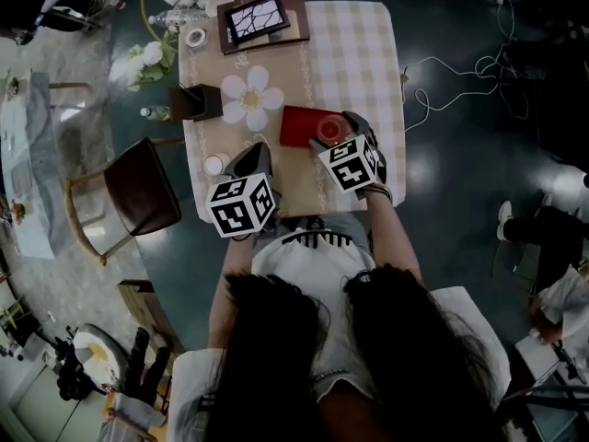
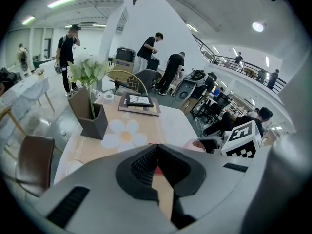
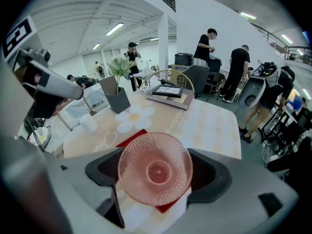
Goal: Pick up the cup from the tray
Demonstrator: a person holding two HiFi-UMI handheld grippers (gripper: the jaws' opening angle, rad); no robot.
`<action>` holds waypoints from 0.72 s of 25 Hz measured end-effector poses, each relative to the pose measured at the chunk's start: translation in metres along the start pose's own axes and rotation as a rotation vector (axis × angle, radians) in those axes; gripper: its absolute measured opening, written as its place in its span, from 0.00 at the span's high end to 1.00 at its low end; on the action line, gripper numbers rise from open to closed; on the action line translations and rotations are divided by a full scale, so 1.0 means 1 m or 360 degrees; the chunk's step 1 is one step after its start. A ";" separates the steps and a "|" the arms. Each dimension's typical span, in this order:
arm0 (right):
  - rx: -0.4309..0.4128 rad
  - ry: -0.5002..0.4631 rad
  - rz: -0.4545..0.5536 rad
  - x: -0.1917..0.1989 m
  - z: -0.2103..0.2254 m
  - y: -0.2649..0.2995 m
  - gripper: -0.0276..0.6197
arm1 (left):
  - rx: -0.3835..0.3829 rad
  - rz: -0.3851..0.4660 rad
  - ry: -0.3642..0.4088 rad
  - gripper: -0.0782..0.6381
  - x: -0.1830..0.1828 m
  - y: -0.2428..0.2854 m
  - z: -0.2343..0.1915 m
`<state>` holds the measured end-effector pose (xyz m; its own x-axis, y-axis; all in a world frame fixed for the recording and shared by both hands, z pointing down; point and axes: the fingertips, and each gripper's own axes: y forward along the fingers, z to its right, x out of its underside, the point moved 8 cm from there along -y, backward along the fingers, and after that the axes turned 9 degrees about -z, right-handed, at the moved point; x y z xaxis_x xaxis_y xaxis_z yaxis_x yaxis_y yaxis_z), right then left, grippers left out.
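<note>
A pink dimpled glass cup point(image 3: 155, 168) sits between the jaws of my right gripper point(image 3: 156, 172), which is shut on its sides. Under and behind it lies the red tray point(image 3: 132, 136); I cannot tell whether the cup still touches it. In the head view the cup point(image 1: 332, 130) is at the right end of the red tray point(image 1: 299, 125), with the right gripper point(image 1: 342, 127) around it. My left gripper point(image 1: 255, 153) hovers near the table's front edge, left of the tray. Its jaws meet at the tips with nothing held point(image 2: 156, 152).
A flower-shaped mat point(image 1: 251, 98) lies left of the tray, and a dark box vase point(image 1: 193, 102) with flowers stands beyond it. A framed board point(image 1: 260, 18) and a tape roll point(image 1: 195, 37) are at the far end. A small white cup point(image 1: 214, 165) and a brown chair point(image 1: 138, 191) are at the left.
</note>
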<state>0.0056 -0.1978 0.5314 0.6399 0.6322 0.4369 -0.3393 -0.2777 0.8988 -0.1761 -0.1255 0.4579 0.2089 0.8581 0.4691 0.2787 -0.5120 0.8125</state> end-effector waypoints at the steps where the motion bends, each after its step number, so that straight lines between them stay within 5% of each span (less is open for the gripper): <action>1: 0.0017 0.0012 0.0002 0.003 0.003 -0.003 0.33 | 0.0006 0.0002 0.0007 0.88 -0.001 0.000 0.001; 18: 0.0196 0.0332 -0.0069 0.088 0.050 -0.042 0.33 | 0.0112 -0.0054 0.0160 0.88 -0.004 0.016 0.036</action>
<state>0.1105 -0.1672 0.5342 0.4917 0.7775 0.3921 -0.2200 -0.3248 0.9199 -0.1383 -0.1385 0.4564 0.1042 0.8728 0.4769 0.3498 -0.4810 0.8039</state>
